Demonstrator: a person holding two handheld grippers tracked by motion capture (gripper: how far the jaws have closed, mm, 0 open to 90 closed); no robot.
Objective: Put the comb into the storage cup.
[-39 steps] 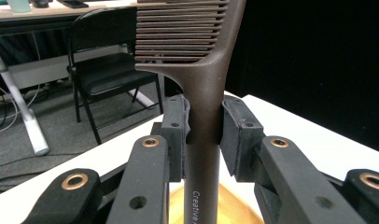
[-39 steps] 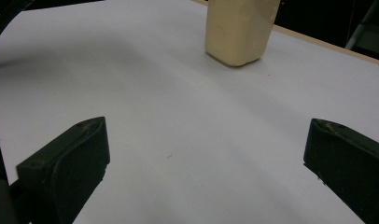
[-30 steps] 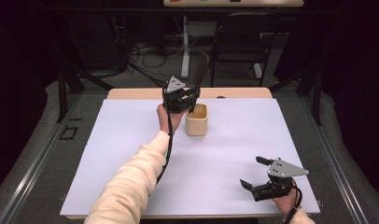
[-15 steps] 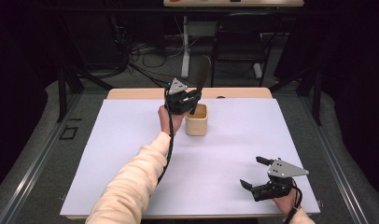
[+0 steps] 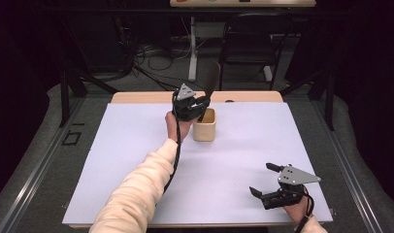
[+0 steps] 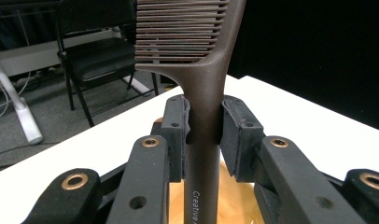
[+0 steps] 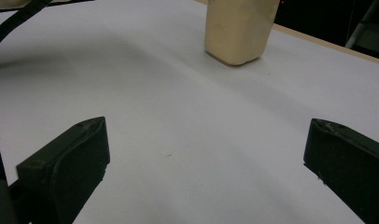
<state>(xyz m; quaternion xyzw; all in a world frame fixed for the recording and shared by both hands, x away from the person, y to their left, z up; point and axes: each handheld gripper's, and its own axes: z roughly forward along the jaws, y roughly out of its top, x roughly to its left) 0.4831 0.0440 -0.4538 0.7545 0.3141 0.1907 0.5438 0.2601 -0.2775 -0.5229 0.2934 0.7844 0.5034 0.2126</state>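
On the left of the high view, a cream sleeve (image 5: 137, 194) rises from the bottom edge, its lower part cut off by the frame. It leads to the left gripper (image 5: 201, 104), held just beside and above the wooden cup (image 5: 205, 127) on the white surface (image 5: 112, 170). From that height the jaws are too small and dark to read. The left gripper view settles it: the two pads (image 6: 176, 128) press on the handle of a dark brown comb (image 6: 204, 102), one on each side, the jaws closed most of the way. The comb stands roughly upright, teeth at the top and cut off by the upper edge of that view. Its lower handle drops between the jaws toward the cup's pale interior, and where its end sits is hidden by the gripper itself. White lettering on the handle is cut short at the bottom edge.

Farther right in the high view, the right gripper (image 5: 263, 179) is low over the near right part of the surface, well apart from the cup. Its hand is mostly out of frame at the bottom. The right gripper view shows its jaws spread wide with only bare surface between them, and the cup farther off, its rim cut off at the top.
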